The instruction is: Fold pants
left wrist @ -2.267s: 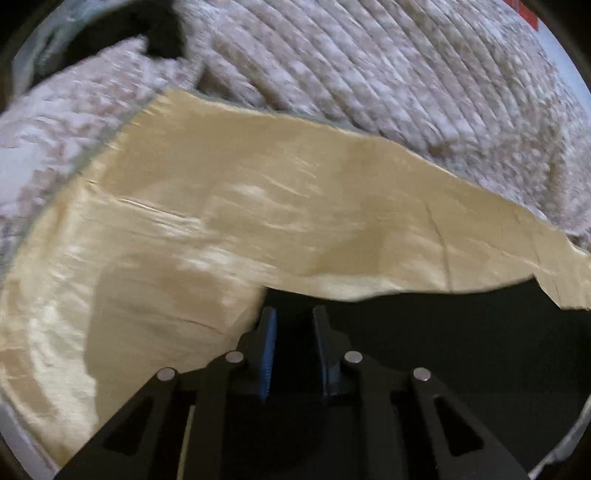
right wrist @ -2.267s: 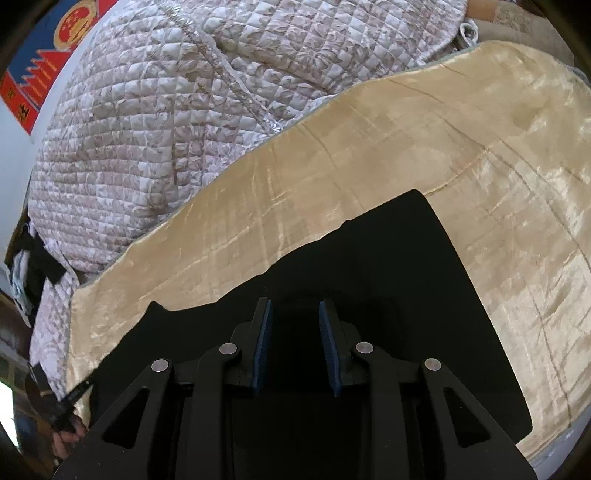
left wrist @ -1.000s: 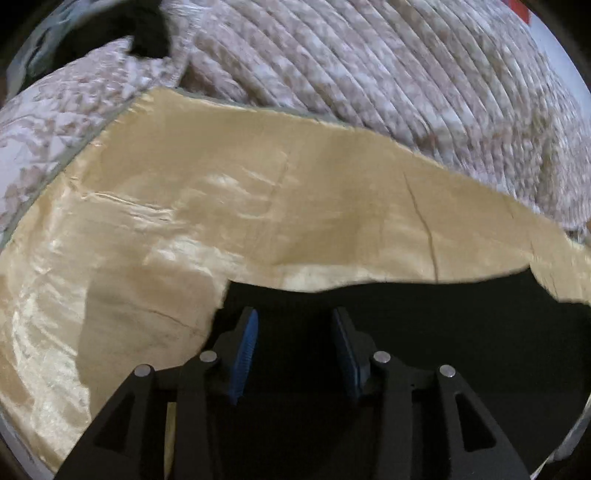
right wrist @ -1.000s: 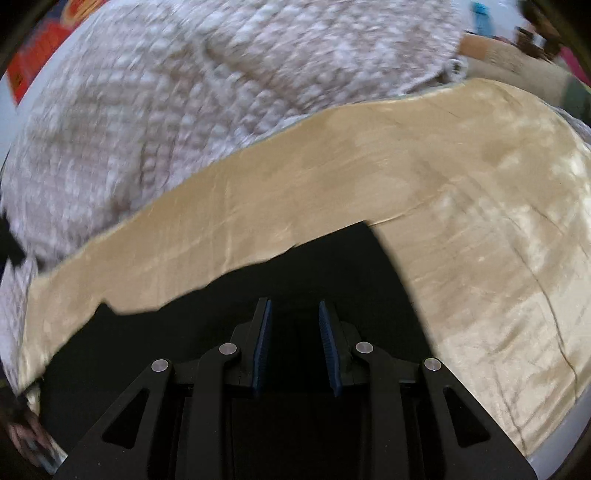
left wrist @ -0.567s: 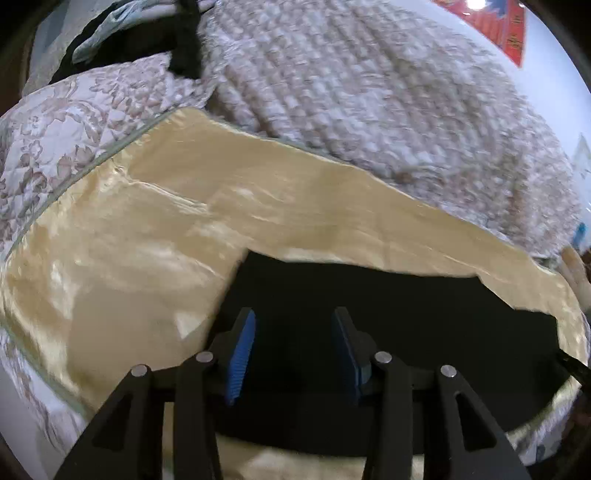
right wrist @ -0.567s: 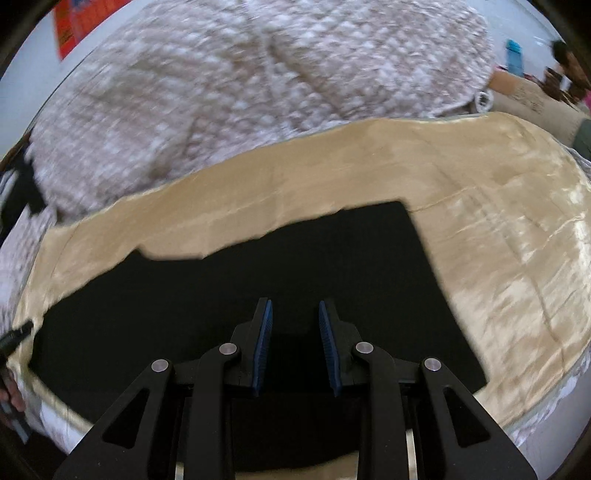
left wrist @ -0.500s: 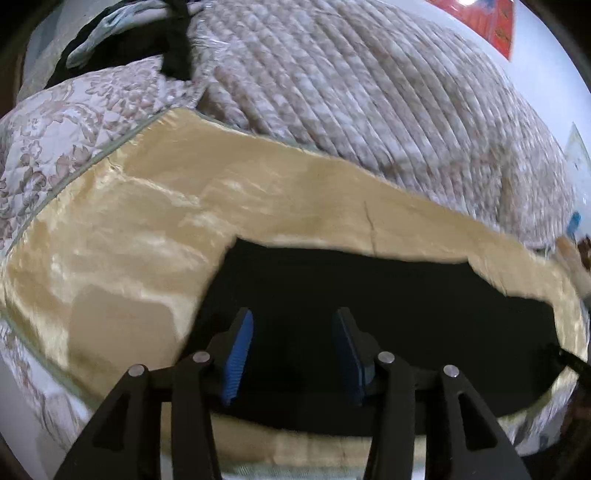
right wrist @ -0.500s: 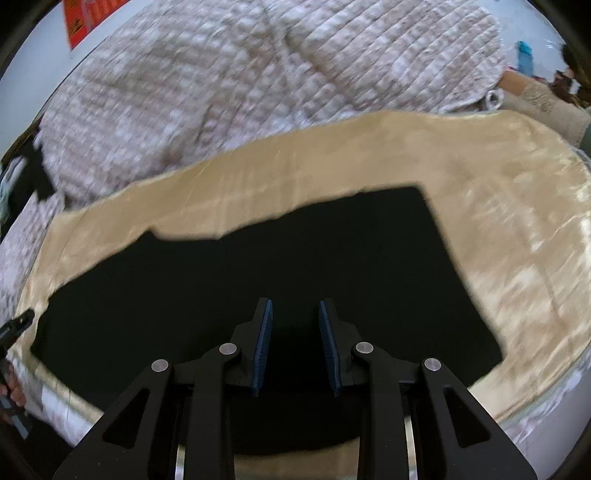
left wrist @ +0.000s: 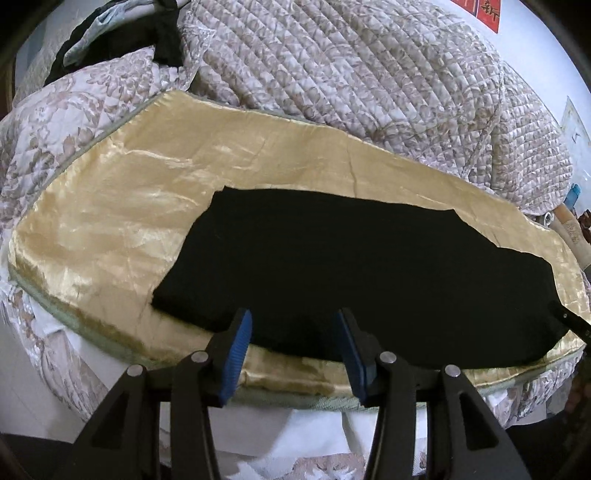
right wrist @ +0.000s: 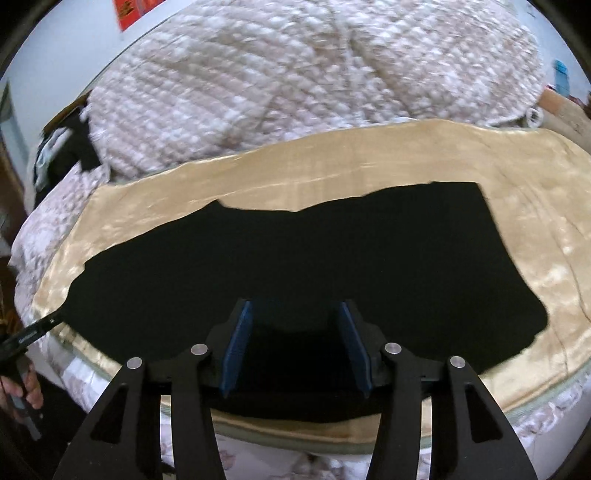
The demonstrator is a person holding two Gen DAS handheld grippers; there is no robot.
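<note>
A quilted floral bedspread (left wrist: 369, 74) is heaped along the far side of the bed, and in front of it a shiny gold satin sheet (left wrist: 110, 206) covers the surface up to the near edge. The black pants (left wrist: 351, 266) lie flat on this sheet, spread lengthwise along the near edge, with one end toward the left corner and the other toward the right.

A red poster (left wrist: 487, 14) hangs on the wall at the top right of the left wrist view; it carries dark characters, too small to read. A second red sheet (right wrist: 136, 11) shows at the top left of the right wrist view, its writing blurred.

The left gripper (left wrist: 295, 347) has its blue pads (left wrist: 238, 350) spread wide and holds nothing, hanging over the near hem of the sheet. The right gripper (right wrist: 295, 343) is likewise spread wide over the pants and grips nothing.

Compared with 2.3 s ago, both grippers have pulled back from the cloth and let go: their pads then stood close together down at the pants' edge, and now the whole garment is in view. The right gripper, narrow half a second ago, has since widened.
</note>
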